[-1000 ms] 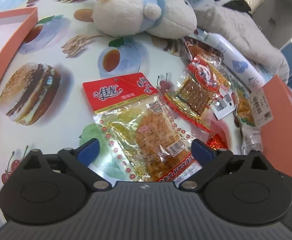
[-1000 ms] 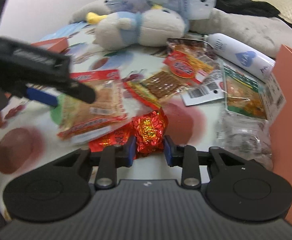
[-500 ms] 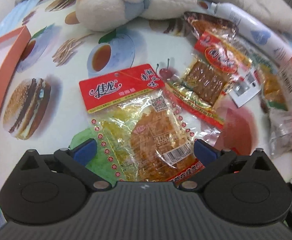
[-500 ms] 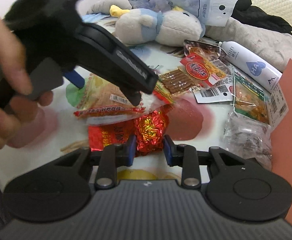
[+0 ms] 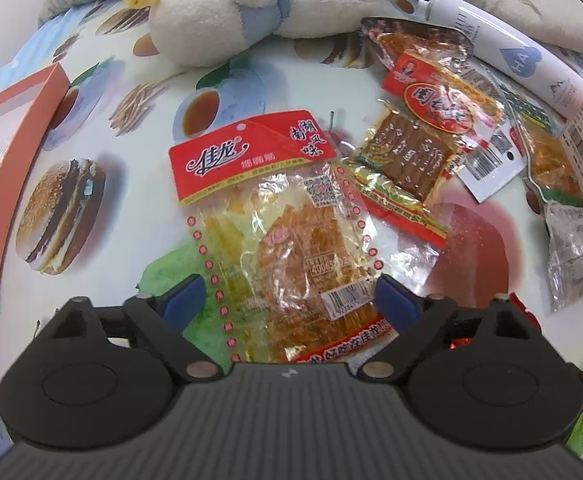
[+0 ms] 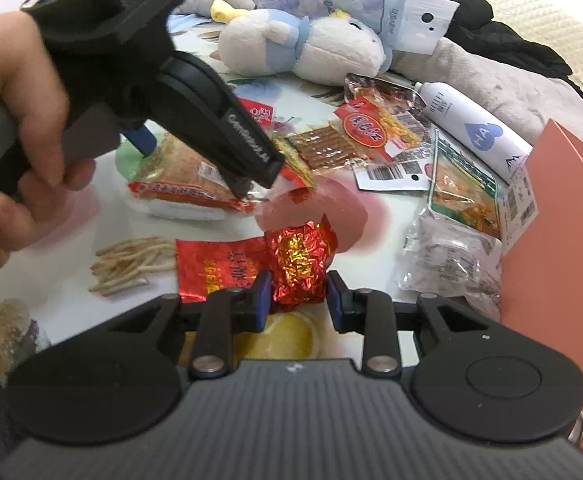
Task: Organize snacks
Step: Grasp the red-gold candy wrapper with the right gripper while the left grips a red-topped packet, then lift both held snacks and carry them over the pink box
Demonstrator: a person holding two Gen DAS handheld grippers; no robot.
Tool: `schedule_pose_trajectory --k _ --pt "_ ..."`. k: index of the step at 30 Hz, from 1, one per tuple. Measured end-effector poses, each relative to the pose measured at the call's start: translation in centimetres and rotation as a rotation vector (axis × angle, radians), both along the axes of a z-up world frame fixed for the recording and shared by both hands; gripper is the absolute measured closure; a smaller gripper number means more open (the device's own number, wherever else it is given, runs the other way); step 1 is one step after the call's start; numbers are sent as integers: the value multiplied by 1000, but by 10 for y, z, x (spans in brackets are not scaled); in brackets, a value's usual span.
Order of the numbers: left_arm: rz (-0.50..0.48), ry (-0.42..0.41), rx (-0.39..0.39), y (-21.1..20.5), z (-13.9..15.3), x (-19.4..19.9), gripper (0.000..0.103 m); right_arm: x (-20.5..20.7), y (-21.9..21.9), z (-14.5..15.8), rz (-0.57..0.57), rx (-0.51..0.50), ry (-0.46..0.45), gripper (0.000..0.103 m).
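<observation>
A large clear snack packet with a red header lies flat on the food-print cloth. My left gripper points down over its lower end. Its jaws are closing with the packet between the blue pads, which stand at the packet's edges without pressing it. In the right wrist view a hand holds that left gripper astride the same snack packet. My right gripper is shut on a crumpled red foil packet, with a flat red packet against its left side.
More snack packets lie in a loose heap to the right, along with a white bottle. A plush toy lies at the back. An orange box wall stands at the right and an orange lid at the left.
The left gripper came in over the large packet and tipped further down, and its jaws narrowed a little. The right gripper kept hold of the foil packet and drifted slightly.
</observation>
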State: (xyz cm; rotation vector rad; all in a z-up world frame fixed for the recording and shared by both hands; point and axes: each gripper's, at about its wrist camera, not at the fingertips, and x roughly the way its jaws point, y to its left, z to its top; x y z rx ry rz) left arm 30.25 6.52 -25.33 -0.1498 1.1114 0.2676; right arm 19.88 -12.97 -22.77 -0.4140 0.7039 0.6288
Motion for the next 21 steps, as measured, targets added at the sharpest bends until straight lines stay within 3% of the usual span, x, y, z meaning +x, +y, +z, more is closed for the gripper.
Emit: schedule_pose_trajectory --k 5,7,11,21 --pt "-34 -21 -2 -8 7 -5 39 -4 -1 1 -9 -12 -7 71" --pt "-38 -27 -17 -9 10 -6 54 -6 -2 2 -14 -14 -8 71" --pt "-59 -47 -22 -14 15 -11 71 -10 -6 4 -28 -20 -12 71" --pt "-72 -76 -112 -15 24 -47 78 -18 -20 14 -107 -5 18 71"
